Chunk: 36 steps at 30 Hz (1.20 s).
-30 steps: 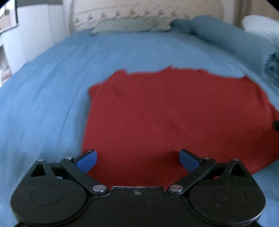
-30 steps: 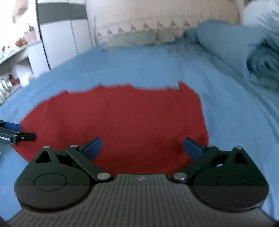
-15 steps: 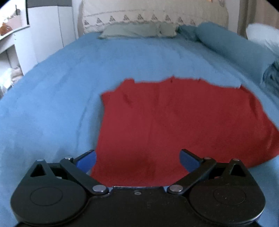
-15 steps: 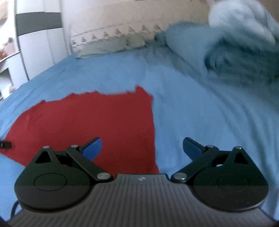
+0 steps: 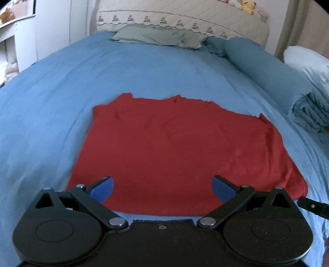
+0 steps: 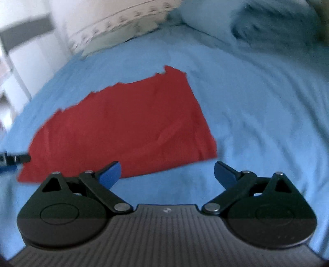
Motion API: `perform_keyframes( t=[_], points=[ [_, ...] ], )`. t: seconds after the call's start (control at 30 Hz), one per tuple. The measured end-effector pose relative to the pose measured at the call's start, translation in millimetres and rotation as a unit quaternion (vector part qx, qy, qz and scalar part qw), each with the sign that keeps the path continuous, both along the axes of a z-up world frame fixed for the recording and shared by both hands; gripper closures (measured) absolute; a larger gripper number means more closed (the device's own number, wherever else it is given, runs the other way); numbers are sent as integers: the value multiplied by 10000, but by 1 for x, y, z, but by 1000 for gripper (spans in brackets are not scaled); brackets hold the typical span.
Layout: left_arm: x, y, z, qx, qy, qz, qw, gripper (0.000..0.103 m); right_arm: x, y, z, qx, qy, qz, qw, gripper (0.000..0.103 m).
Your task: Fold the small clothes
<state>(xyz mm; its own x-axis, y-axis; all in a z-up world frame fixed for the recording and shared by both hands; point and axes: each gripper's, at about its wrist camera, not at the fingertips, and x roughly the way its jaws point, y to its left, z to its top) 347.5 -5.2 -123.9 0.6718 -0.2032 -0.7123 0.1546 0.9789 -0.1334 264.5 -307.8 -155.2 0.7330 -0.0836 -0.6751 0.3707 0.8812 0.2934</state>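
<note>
A red garment lies spread flat on the blue bed cover. My left gripper is open and empty, just above the garment's near edge. In the right wrist view the red garment lies to the left and ahead. My right gripper is open and empty, over the blue cover beside the garment's near right corner. The right gripper's tip shows at the right edge of the left wrist view. The left gripper's tip shows at the left edge of the right wrist view.
A grey-green pillow and a cream headboard stand at the far end of the bed. A rolled blue blanket and a folded blue knit lie along the right side. White furniture stands left of the bed.
My left gripper has pulled back and up, so more of the garment shows. My right gripper has swung to the right, past the garment's right edge, and tilted. Both stay open.
</note>
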Motion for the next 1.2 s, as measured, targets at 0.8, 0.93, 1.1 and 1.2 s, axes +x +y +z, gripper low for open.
perform_keyframes(
  t=[0.8, 0.93, 1.1, 1.2],
  points=[
    [73, -79, -29, 450, -294, -319, 9980, 0, 25, -34, -44, 954, -846, -1297, 9833, 66],
    [96, -87, -56, 870, 30, -238, 9959, 0, 29, -28, -40, 931, -773, -1384, 9830, 76],
    [104, -78, -57, 788, 219, -470, 9955, 0, 45, -16, -5, 785, -923, -1161, 9858, 77],
    [98, -52, -41, 645, 220, -423, 9968, 0, 65, 1, 30, 842, -1159, -906, 9855, 77]
  ],
)
